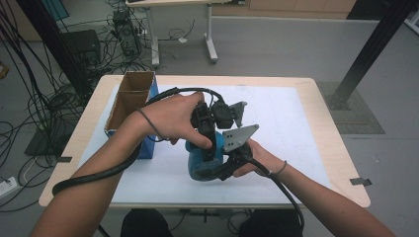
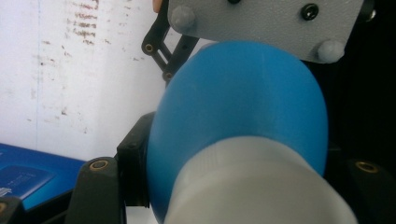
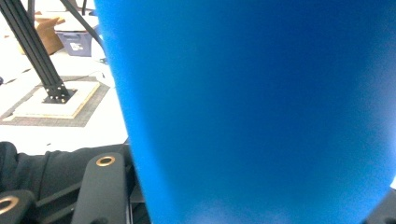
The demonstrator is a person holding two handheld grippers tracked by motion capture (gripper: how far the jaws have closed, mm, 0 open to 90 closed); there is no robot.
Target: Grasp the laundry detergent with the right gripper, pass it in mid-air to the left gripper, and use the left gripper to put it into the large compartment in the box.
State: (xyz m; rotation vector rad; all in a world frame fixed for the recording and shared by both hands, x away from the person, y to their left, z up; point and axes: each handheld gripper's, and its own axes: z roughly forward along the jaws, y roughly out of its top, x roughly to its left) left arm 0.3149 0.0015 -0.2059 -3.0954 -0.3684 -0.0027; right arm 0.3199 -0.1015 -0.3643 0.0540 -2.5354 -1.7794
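Above the white mat in the high view, both hands hold a blue bottle [image 1: 200, 165] between them. My left gripper [image 1: 206, 144] comes at it from above and is shut on its white cap [image 2: 252, 186], which sits between the black jaws close to the lens in the left gripper view, with the bottle's rounded blue shoulder [image 2: 243, 102] just beyond. My right gripper [image 1: 226, 165] comes in from the right and is shut on the blue body [image 3: 252, 102]. In the right gripper view my right gripper [image 3: 243, 200] has that body pressed between its jaws.
An open cardboard box with blue sides [image 1: 129, 101] stands at the table's left. The white mat [image 1: 286, 128] covers most of the wooden table [image 1: 341, 163]. A black frame post [image 1: 368, 54] rises at the right, cables [image 1: 29, 94] lie on the floor at the left.
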